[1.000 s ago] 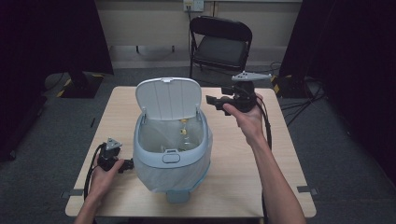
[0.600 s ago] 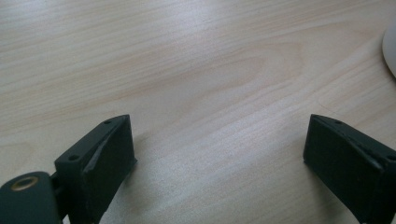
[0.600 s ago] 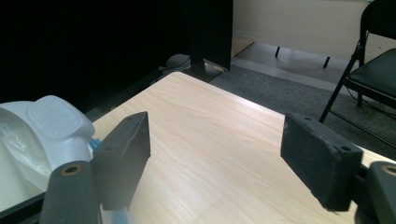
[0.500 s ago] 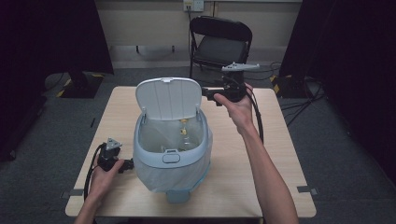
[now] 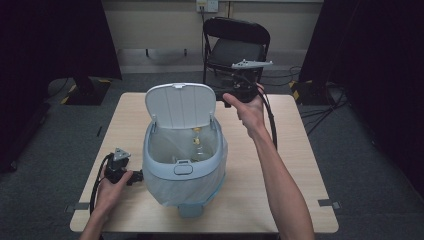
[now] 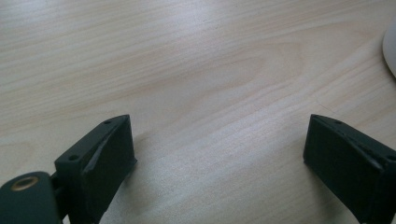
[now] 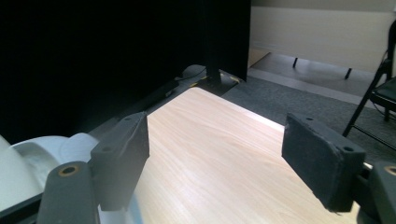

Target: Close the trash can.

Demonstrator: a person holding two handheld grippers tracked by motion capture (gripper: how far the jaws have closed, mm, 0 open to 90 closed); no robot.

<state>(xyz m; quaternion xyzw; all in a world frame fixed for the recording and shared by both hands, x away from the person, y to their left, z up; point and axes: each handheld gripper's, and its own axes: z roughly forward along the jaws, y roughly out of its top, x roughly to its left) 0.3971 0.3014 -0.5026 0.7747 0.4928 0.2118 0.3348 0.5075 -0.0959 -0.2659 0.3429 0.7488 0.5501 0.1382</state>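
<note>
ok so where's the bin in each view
High view: the bin stands mid-table with its lid up.
Left gripper view: a pale sliver, likely the bin, at the right edge.
Right gripper view: its white lid is at the lower left, past the left-hand jaw.
Shared landmark: the light wooden table.

Overhead view; claw cameras near table (image 5: 295, 150)

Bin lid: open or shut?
Open. The lid stands upright behind the bin rim, and the liner bag's inside shows, high view.
</note>
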